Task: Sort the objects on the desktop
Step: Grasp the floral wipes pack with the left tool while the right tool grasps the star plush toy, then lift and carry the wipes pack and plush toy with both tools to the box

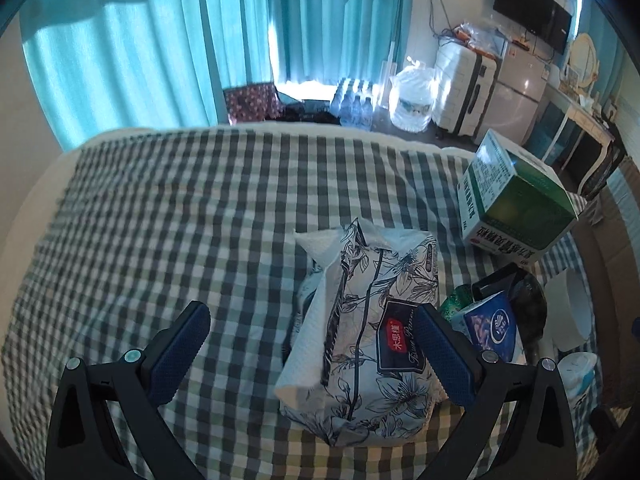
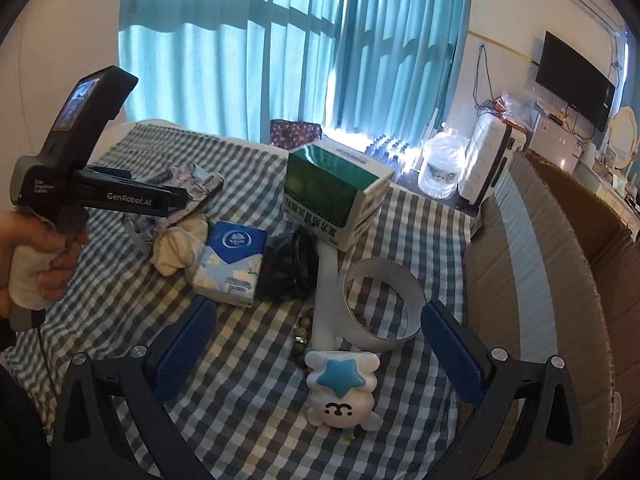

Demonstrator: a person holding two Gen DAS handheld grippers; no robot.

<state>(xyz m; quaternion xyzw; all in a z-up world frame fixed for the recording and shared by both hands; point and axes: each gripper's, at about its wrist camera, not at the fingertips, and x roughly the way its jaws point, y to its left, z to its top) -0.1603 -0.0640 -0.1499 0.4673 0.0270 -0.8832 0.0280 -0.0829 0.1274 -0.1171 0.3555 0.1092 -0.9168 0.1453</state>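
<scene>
Left hand-held gripper [image 1: 312, 344] — jaws wide, empty; floral tissue pack [image 1: 372, 344] on the checked bed [image 1: 160, 216], lying off-centre against the right finger. Risk: soft pack buckles or slips.
Right hand-held gripper [image 2: 320, 344] — wide, above the star toy [image 2: 342, 388].
Beyond: green box [image 2: 334, 188], tilted, could topple.

A checked bedcover [image 2: 248, 360] carries a tissue pack [image 2: 232, 266], green box [image 2: 334, 192] and star toy [image 2: 342, 390].

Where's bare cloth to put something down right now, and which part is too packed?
Free: the checked cloth left of the floral tissue pack, out to the far edge. Also the strip between the right tongs, beside the star toy. Crowded: the cluster of blue tissue packet, black bundle, green box and white ring.
</scene>
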